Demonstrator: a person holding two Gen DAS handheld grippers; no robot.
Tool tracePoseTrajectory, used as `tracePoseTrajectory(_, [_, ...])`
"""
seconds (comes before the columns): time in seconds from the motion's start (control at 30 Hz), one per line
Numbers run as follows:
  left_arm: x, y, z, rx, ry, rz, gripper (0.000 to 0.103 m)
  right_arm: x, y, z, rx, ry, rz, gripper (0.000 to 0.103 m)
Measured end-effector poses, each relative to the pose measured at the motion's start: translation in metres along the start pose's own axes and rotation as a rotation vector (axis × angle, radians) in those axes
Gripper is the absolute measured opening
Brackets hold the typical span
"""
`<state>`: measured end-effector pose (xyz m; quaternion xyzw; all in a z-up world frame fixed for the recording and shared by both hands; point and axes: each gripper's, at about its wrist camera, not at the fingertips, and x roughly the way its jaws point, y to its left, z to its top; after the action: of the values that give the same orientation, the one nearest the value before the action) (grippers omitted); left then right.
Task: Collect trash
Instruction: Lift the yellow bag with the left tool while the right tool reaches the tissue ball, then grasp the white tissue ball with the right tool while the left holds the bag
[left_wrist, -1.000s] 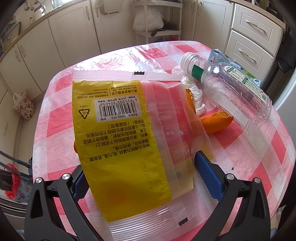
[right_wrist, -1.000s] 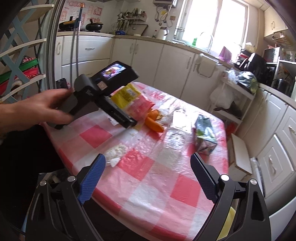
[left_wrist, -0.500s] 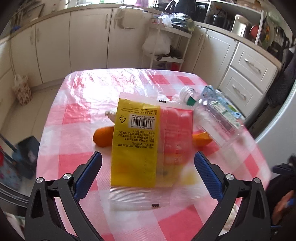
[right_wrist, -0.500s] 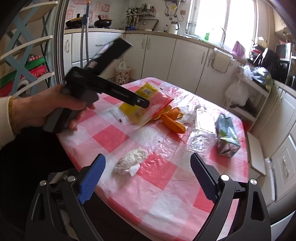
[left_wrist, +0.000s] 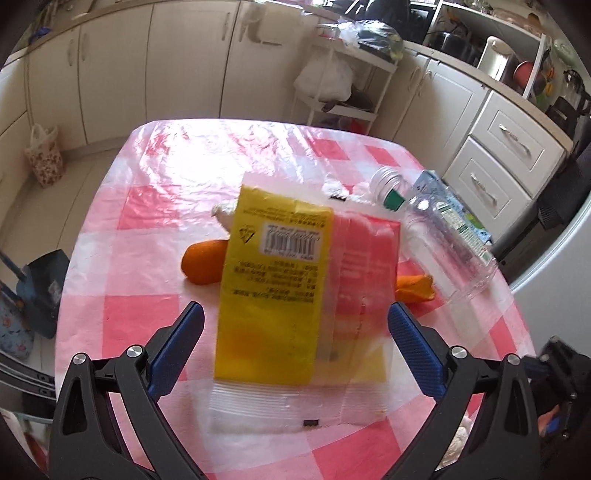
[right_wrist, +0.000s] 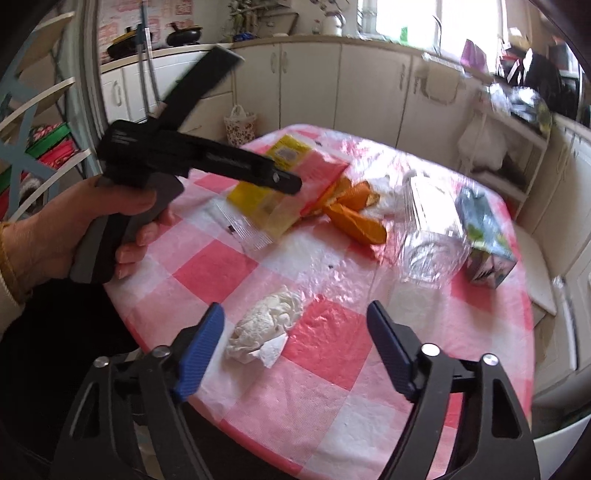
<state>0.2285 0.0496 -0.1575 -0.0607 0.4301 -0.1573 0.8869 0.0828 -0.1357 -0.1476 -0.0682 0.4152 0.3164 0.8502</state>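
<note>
A crumpled white paper tissue (right_wrist: 264, 326) is lying near the edge of the pink-and-white checked table (right_wrist: 332, 373), between the closing, empty right gripper (right_wrist: 295, 352). The left gripper (left_wrist: 295, 349) is hovering wide open above a yellow-and-clear plastic wrapper (left_wrist: 273, 291).

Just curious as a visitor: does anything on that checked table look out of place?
Yes. An uncapped plastic bottle lies on its side, orange peel sits loose beside a yellow wrapper, and a crumpled tissue lies near the table's edge.
</note>
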Motion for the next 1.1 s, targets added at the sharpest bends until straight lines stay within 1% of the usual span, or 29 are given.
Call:
tracePoseTrajectory(0.03, [0.001,-0.001,0.001,0.003,0.001,-0.001,0.082,0.004,-0.002,0.000,0.014,0.015,0.007,0.067])
tracePoseTrajectory(0.07, [0.002,-0.002,0.000,0.004,0.006,0.000,0.068,0.007,-0.002,0.000,0.017,0.027,0.010,0.062])
tracePoseTrajectory(0.1, [0.003,-0.002,0.000,0.002,0.011,-0.008,0.061,0.009,-0.002,0.000,0.017,0.040,0.011,0.057])
tracePoseTrajectory(0.13, [0.003,-0.004,-0.001,0.001,0.015,-0.019,0.052,0.011,-0.002,0.000,0.015,0.047,0.012,0.054])
tracePoseTrajectory(0.17, [0.001,-0.006,-0.002,0.007,0.011,-0.022,0.036,0.013,0.000,-0.001,0.010,0.055,0.017,0.049])
tracePoseTrajectory(0.23, [-0.003,-0.009,-0.005,0.014,0.003,-0.043,0.023,0.013,0.002,-0.001,0.004,0.059,0.026,0.039])
tracePoseTrajectory(0.27, [-0.005,-0.010,-0.006,0.013,0.001,-0.051,0.017,0.013,0.003,-0.001,0.003,0.061,0.034,0.027])
tracePoseTrajectory(0.3, [-0.008,-0.013,-0.009,0.017,-0.003,-0.061,0.014,0.013,0.004,-0.002,0.004,0.063,0.044,0.019])
tracePoseTrajectory(0.37, [-0.015,-0.016,-0.012,0.025,-0.015,-0.075,0.009,0.011,0.004,-0.003,0.000,0.060,0.046,0.015])
tracePoseTrajectory(0.4, [-0.019,-0.017,-0.013,0.026,-0.023,-0.084,0.008,0.009,0.005,-0.003,0.000,0.059,0.047,0.009])
tracePoseTrajectory(0.43, [-0.023,-0.019,-0.014,0.026,-0.033,-0.095,0.006,0.006,0.004,-0.004,0.001,0.053,0.045,0.005])
tracePoseTrajectory(0.47, [-0.029,-0.021,-0.016,0.025,-0.048,-0.108,0.005,0.004,0.003,-0.005,0.001,0.049,0.041,0.003])
tracePoseTrajectory(0.6, [-0.053,-0.028,-0.021,0.018,-0.102,-0.142,0.003,-0.006,-0.003,-0.007,0.015,0.029,0.030,0.003])
tracePoseTrajectory(0.73, [-0.073,-0.040,-0.024,0.032,-0.146,-0.142,0.003,-0.017,-0.011,-0.008,0.033,-0.004,0.015,0.002])
tracePoseTrajectory(0.87, [-0.089,-0.057,-0.025,0.065,-0.174,-0.109,0.003,-0.025,-0.021,-0.008,0.062,-0.031,0.002,0.002])
tracePoseTrajectory(0.97, [-0.091,-0.065,-0.026,0.079,-0.170,-0.084,0.003,-0.023,-0.028,-0.007,0.099,-0.018,0.040,0.002])
tracePoseTrajectory(1.0, [-0.090,-0.066,-0.027,0.075,-0.164,-0.080,0.003,-0.022,-0.028,-0.005,0.107,-0.022,0.050,0.007])
tracePoseTrajectory(1.03, [-0.089,-0.065,-0.028,0.070,-0.159,-0.075,0.003,-0.021,-0.027,-0.004,0.109,-0.023,0.064,0.016])
tracePoseTrajectory(1.07, [-0.087,-0.065,-0.029,0.062,-0.151,-0.071,0.003,-0.019,-0.025,-0.001,0.109,-0.027,0.068,0.041])
tracePoseTrajectory(1.1, [-0.086,-0.064,-0.031,0.053,-0.144,-0.067,0.003,-0.016,-0.022,0.002,0.109,-0.040,0.060,0.054])
